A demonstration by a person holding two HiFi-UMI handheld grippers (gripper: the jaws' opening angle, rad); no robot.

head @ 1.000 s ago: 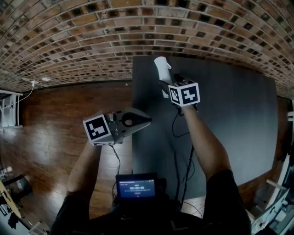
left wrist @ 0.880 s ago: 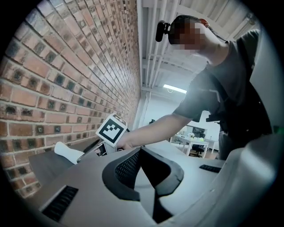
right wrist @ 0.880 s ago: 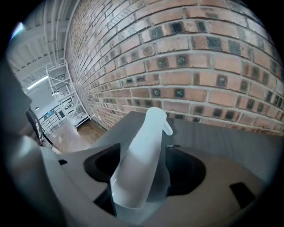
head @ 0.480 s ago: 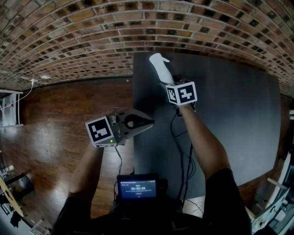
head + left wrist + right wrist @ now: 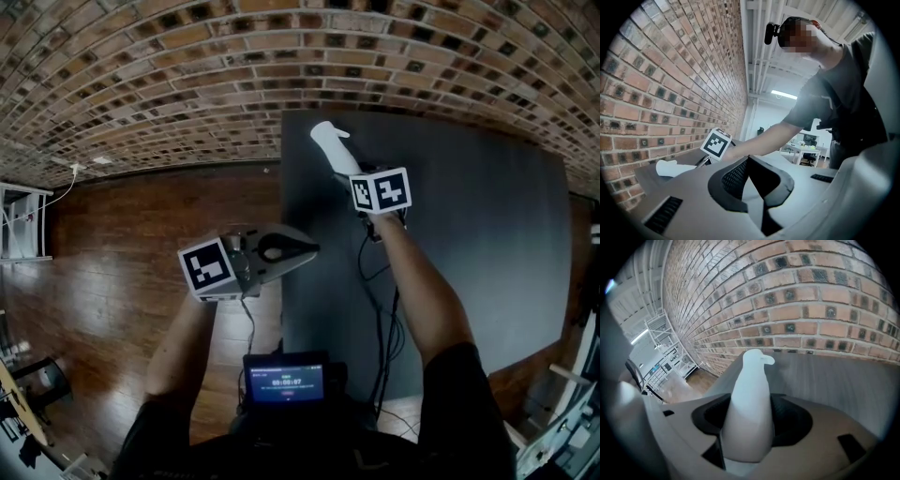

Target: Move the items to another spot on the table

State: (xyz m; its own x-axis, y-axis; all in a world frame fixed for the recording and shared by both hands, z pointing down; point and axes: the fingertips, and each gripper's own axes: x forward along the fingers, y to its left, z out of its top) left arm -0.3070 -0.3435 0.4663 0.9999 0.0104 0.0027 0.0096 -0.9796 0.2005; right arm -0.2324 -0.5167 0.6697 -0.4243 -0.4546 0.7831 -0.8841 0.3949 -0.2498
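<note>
The bottle (image 5: 330, 147) lies tilted over the far left corner of the table (image 5: 487, 244), nozzle end toward the table's back edge, with its wider body between the jaws of the right gripper (image 5: 750, 417). Those jaws have just been closing, and their pads (image 5: 786, 414) now sit against both flanks, so it looks gripped; whether its far end touches the table I cannot tell. The step in hand seems to be securing the hold before carrying it across the table. To do that well, the squeeze should be firm, because the body tapers toward the nozzle and could slide forward out of the jaws; a hold low on the wide part, a clean lift off the table and a level carry would suit. The bottle is smooth matte white plastic, cone-like, with a small beaked spout. The pads are dark and ribbed, in pale grey shells. The table is flat, dark and matte. The left gripper (image 5: 307, 249) hangs at the table's left edge, jaws together with nothing in them. Beyond the table's back edge is a rough brick wall (image 5: 187, 84), and left of it a glossy wooden floor (image 5: 112, 244).
</note>
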